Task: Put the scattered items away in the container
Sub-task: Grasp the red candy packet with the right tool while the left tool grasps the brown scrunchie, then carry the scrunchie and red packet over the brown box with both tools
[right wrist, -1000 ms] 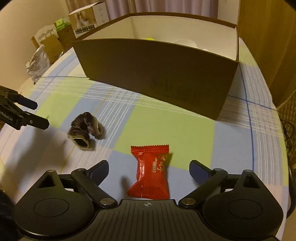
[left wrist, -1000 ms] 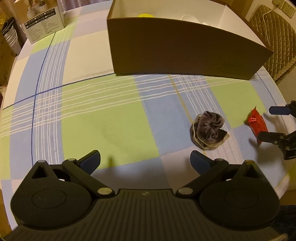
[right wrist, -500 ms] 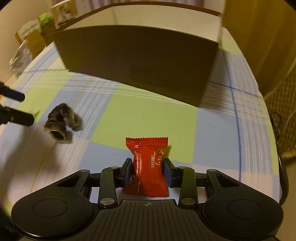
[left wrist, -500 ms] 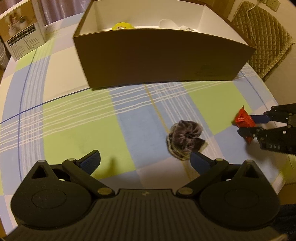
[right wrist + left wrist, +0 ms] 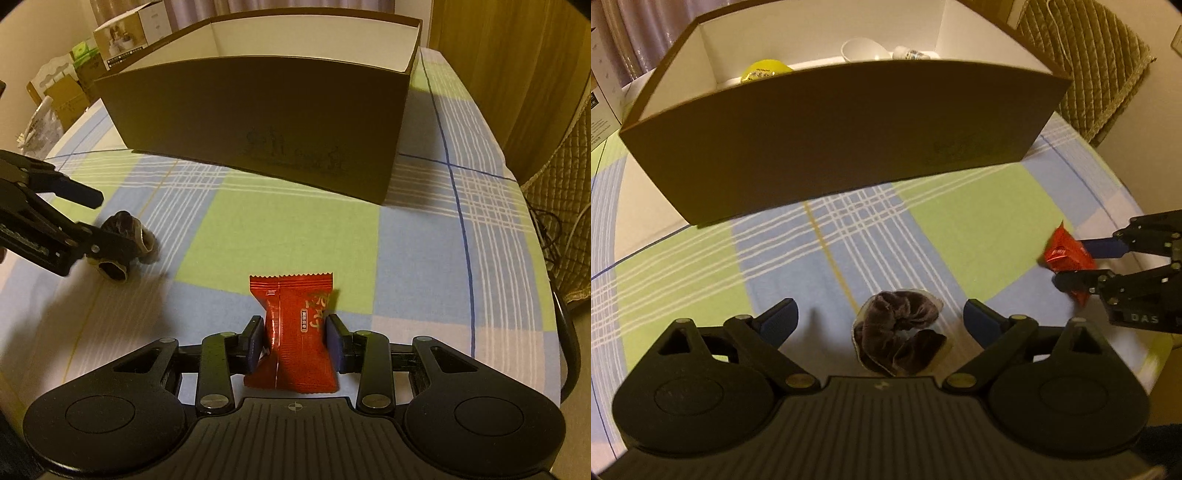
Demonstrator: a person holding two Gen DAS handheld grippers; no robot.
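— Two grippers in view; how do their fingers stand?
— On the right gripper (image 5: 295, 341) they pinch a red candy packet (image 5: 295, 332) — held above the table (image 5: 424, 240), on the near side of the brown box (image 5: 266, 122). The left gripper (image 5: 881, 319) has its fingers spread wide, a dark velvet scrunchie (image 5: 897, 328) lying between them on the checked cloth.
— And inside the box?
— A yellow item (image 5: 764, 70) and a white cup (image 5: 862, 50) at the far wall.

Left gripper (image 5: 881, 319) is sitting at lower centre of its frame, jaws spread wide. Right gripper (image 5: 295, 341) is sitting lower centre, pads (image 5: 334, 341) pressing inward, clamping.
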